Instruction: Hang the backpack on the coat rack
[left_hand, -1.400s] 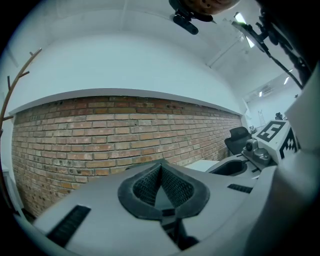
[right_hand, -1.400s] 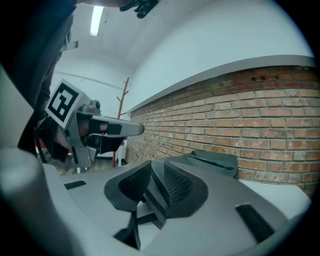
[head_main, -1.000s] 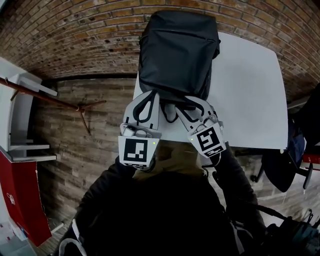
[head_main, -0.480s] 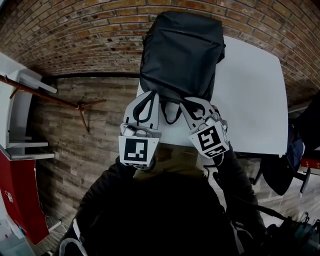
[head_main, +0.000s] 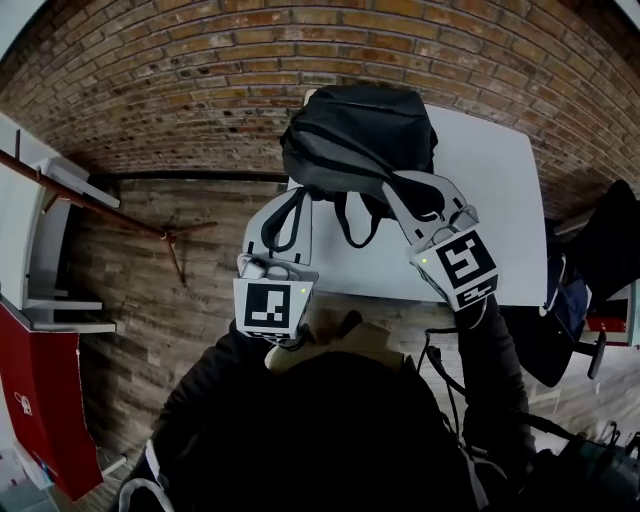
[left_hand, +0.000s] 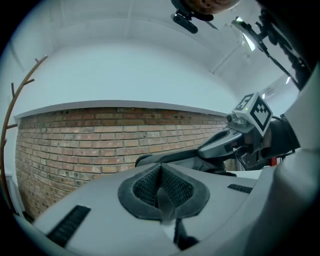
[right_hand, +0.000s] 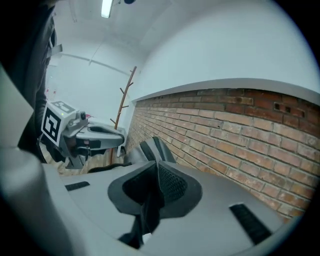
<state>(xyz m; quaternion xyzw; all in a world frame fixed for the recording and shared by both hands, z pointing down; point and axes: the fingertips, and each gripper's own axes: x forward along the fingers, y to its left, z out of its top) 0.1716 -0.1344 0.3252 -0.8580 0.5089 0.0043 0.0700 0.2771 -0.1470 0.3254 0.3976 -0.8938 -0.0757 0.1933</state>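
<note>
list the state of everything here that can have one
backpack, gripped by two straps, not hung yet
left gripper, shut on the left strap
right gripper, shut on the right strap
coat rack, upright by the wall, branches in view bare

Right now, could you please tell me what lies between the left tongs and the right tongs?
In the head view, a black strap loop of the backpack hangs between the left tongs and the right tongs, over the white table.
</note>
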